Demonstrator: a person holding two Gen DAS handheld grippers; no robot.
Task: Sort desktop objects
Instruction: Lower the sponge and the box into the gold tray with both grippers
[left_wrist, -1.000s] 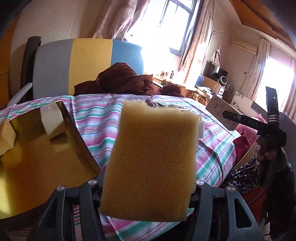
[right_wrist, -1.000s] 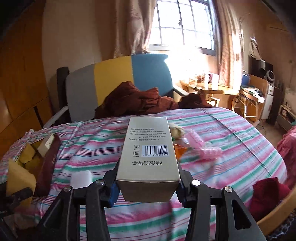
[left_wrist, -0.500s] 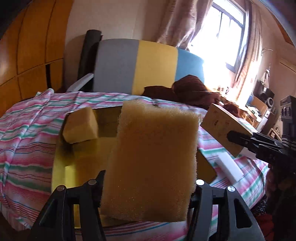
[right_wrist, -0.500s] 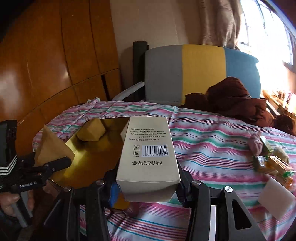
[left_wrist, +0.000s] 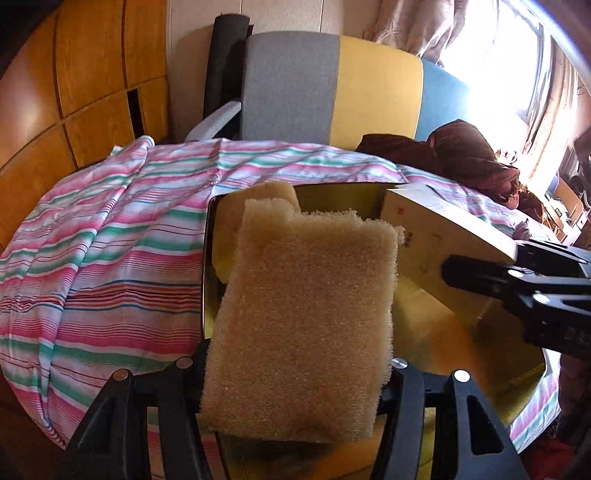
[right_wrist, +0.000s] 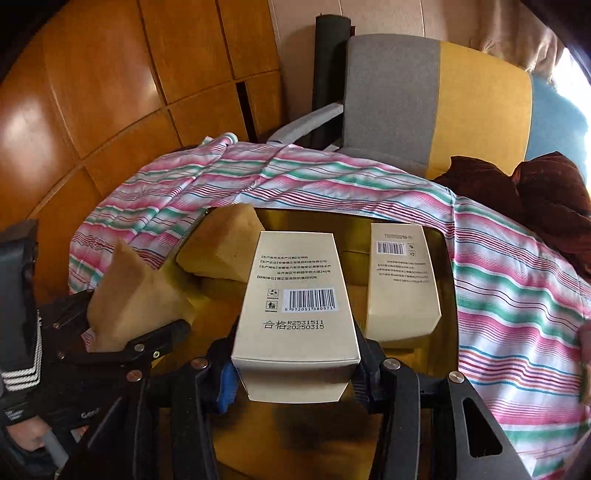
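Left wrist view: the left gripper is clamping a tan sponge between its black fingers, the sponge standing upright and filling the centre of the frame. Behind it, a shiny gold tray is lying on the striped cloth; its dark rim is running down just left of the sponge. A second sponge is peeking over the held one's top edge, sitting at the tray's far left corner. At right of frame the right gripper is reaching in over the tray, carrying a pale box tilted on its side.

Right wrist view: the right gripper is pinching the pale box at its near end, barcode face up, lower centre of frame. The box is hanging above the gold tray. Just right of it, a second box is lying flat in the tray, its barcode toward the far end. Left of the held box, the second sponge is resting at the tray's far left corner. At lower left, the left gripper is holding the tan sponge over the tray's left edge; a hand is showing at the bottom corner.

Outward: the striped cloth is spreading round the tray; a grey, yellow and blue chair is standing beyond with dark red clothing heaped on it; wood panelling is filling the upper left.
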